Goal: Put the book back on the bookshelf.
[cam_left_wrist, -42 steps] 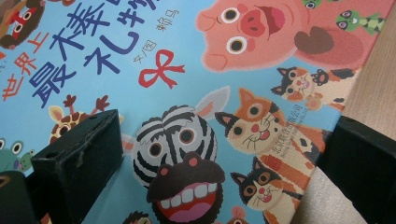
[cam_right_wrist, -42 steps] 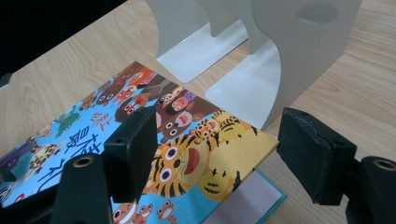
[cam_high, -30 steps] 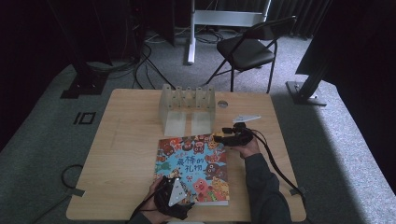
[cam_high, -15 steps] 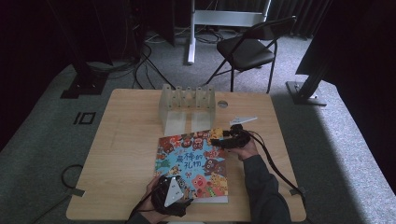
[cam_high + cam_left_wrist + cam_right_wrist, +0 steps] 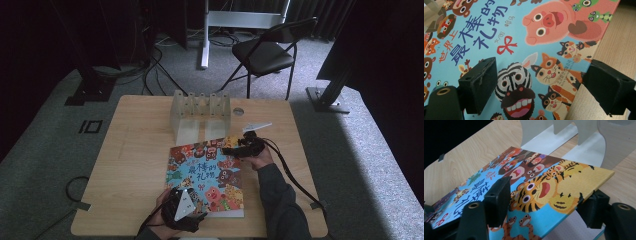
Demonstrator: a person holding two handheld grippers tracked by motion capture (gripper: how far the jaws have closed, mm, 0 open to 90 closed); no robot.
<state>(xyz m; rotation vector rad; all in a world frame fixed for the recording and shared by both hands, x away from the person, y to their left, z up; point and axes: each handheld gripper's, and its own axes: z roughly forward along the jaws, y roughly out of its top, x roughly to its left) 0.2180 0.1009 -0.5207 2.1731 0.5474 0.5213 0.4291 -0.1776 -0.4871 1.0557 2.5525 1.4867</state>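
Observation:
A picture book (image 5: 205,172) with a bright cover of cartoon animals lies flat in the middle of the wooden table (image 5: 135,165). My right gripper (image 5: 232,149) is at the book's far right corner. In the right gripper view its jaws stand apart on either side of the yellow tiger corner of the cover (image 5: 564,185). That corner is raised off the white pages below, and the right gripper (image 5: 545,205) is open. My left gripper (image 5: 186,202) hovers over the book's near edge. It (image 5: 536,85) is open above the zebra and cat pictures (image 5: 544,37).
A pale translucent slotted rack (image 5: 200,114) stands just behind the book, and its dividers (image 5: 584,142) rise close to the lifted corner. A small round fitting (image 5: 239,111) sits in the tabletop to the rack's right. A black folding chair (image 5: 265,52) stands beyond the table.
My right gripper has slid left onto the book's far right corner, and that corner of the cover now stands raised. The left gripper has edged forward over the book's near edge.

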